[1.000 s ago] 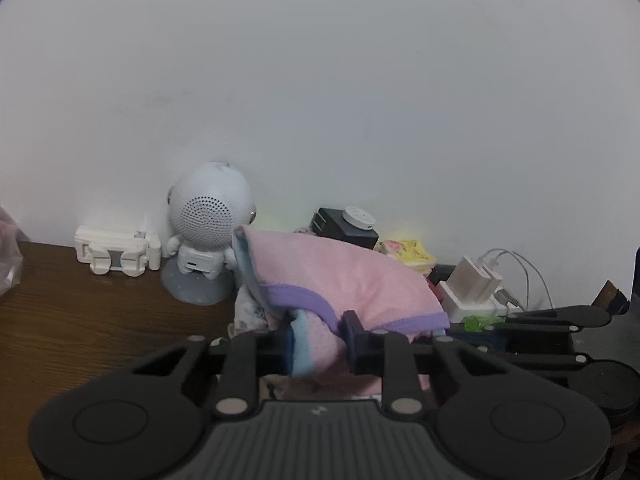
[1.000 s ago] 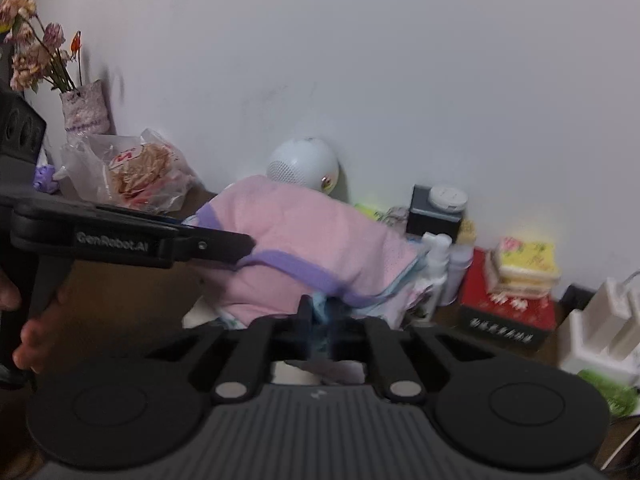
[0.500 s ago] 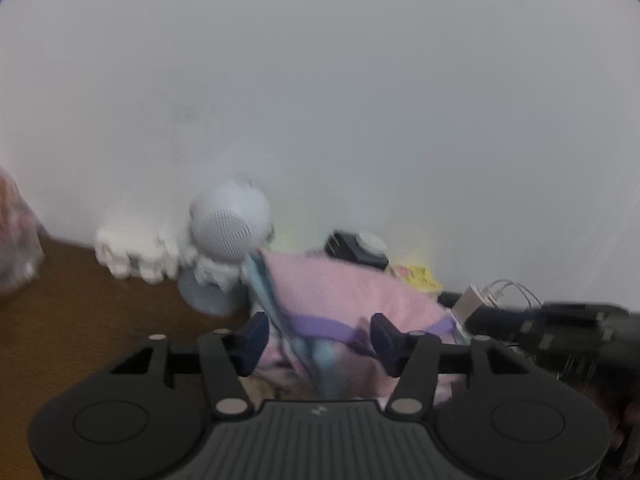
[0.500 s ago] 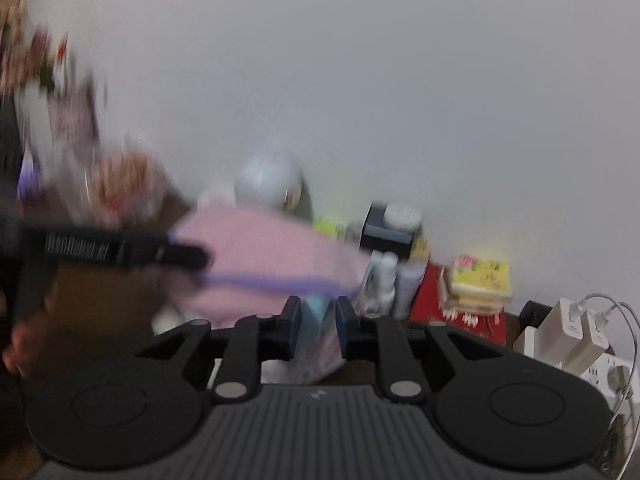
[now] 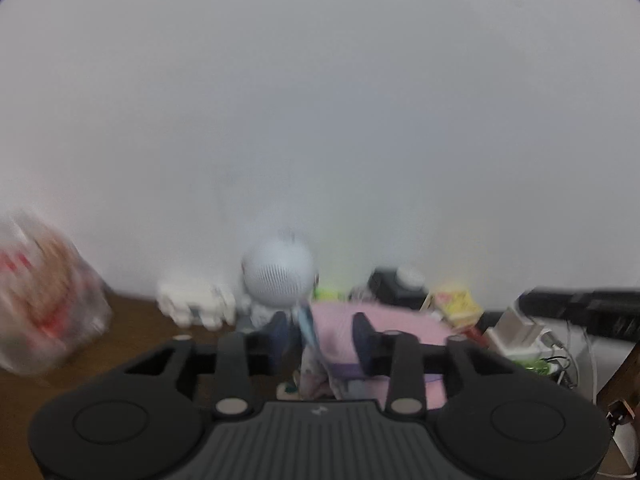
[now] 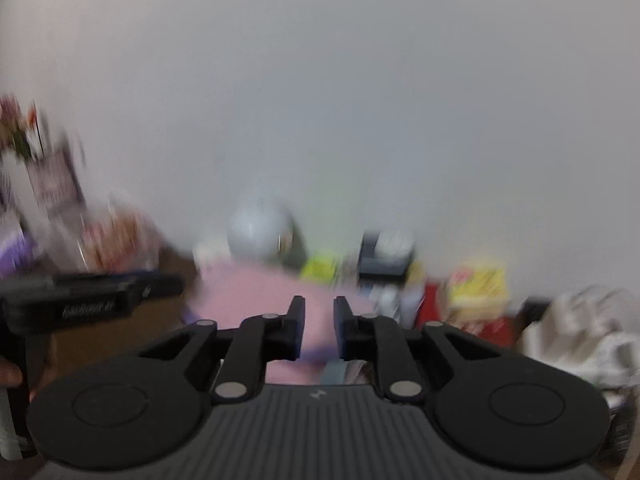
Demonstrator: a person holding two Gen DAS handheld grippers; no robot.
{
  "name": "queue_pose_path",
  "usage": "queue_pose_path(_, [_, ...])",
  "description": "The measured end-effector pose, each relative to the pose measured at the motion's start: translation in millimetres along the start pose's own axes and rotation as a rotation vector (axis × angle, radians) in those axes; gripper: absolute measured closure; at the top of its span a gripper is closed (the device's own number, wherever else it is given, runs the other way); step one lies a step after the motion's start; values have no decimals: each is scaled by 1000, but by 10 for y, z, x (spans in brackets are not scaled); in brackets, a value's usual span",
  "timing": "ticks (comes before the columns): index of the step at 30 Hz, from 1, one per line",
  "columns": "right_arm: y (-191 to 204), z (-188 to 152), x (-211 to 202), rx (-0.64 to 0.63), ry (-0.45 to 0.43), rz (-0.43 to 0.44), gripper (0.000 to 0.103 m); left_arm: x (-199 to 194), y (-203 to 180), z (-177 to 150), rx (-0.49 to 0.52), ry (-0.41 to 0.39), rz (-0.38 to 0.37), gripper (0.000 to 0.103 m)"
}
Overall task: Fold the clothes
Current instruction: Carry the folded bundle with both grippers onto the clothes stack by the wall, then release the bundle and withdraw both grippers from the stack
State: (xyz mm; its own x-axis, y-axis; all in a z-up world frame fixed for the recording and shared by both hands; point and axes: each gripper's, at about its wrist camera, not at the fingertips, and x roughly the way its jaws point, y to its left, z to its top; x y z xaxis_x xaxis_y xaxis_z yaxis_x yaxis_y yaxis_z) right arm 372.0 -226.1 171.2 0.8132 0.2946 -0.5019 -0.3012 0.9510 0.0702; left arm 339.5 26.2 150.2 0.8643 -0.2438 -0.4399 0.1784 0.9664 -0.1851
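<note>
The pink garment (image 5: 384, 320) lies folded on the table (image 5: 132, 328) just before the round white speaker (image 5: 278, 276); left tongs (image 5: 320, 334) closing without gripping, right tongs (image 6: 319, 322) opening, empty, likely letting the fold settle.

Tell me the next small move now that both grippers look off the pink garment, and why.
Probably back both grippers clear. The left gripper is closing, with the folded pink garment edge seen between its fingers but not clamped; the right gripper is opening, nothing pinched. The garment lies on the wooden table, apparently released.
</note>
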Motion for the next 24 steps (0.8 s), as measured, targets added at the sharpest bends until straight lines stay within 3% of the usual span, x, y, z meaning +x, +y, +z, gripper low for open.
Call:
queue_pose_path(2, [80, 21, -384, -15, -31, -21, 73, -369, -141, 9, 40, -22, 14, 44])
queue_pose_path(5, [231, -28, -946, -39, -59, -46, 62, -906, -361, -42, 100, -40, 34, 32])
queue_pose_path(7, [368, -268, -1293, -41, -55, -46, 41, -1257, -498, -235, 136, -29, 44, 25])
queue_pose_path(9, [518, -573, -1612, -41, -42, -37, 27, -1574, -601, -553, 170, 4, 29, 19])
queue_pose_path(10, [606, -777, -1743, -42, -26, -26, 21, -1692, -639, -718, 184, 28, 20, 18])
queue_pose_path(12, [793, -1198, -1990, -42, 6, -7, 21, -1935, -723, -1119, 202, 86, 27, 18])
queue_pose_path(16, [1120, -2094, -2363, 19, 46, -23, 17, -2345, -799, -1971, 166, 142, 107, 18])
queue_pose_path(19, [1282, -2667, -2577, 78, 47, -41, 0, -2559, -776, -2487, 107, 181, 162, 18])
queue_pose_path(24, [1413, -3151, -2624, 87, 86, -140, 0, -2633, -773, -3011, 82, 189, 243, 17])
